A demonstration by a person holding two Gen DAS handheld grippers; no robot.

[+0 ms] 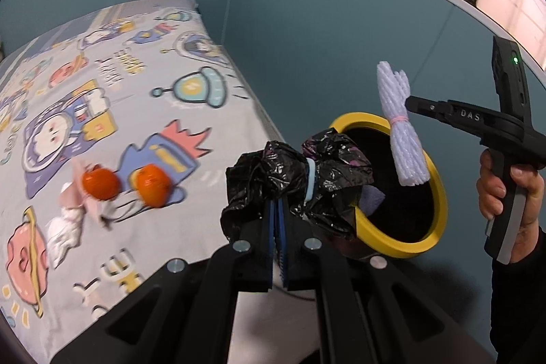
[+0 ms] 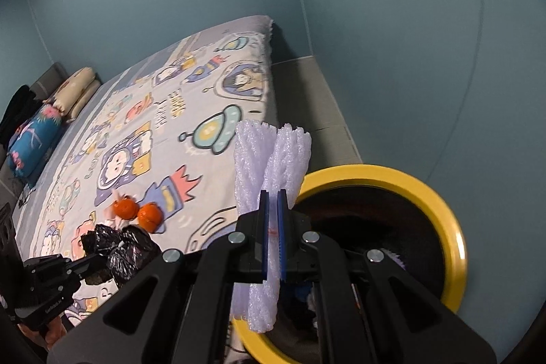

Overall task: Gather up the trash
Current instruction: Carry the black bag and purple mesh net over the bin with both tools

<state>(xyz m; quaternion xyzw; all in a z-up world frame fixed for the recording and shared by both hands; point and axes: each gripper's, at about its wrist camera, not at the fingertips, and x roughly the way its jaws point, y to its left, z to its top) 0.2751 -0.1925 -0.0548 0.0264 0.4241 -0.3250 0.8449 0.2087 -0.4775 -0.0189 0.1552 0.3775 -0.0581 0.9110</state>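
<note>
My left gripper is shut on a crumpled black plastic bag with a pale blue band, held just left of a yellow-rimmed bin. My right gripper is shut on a bundle of white foam netting tied with a pink band, held above the near-left part of the bin's rim. In the left wrist view the foam netting hangs over the bin's opening from the right gripper. The black bag shows low on the left in the right wrist view.
A bed with a cartoon-print sheet fills the left. Two oranges and pink and white wrappers lie on it. Pillows sit at its far end. A teal wall stands behind the bin. A hand grips the right tool.
</note>
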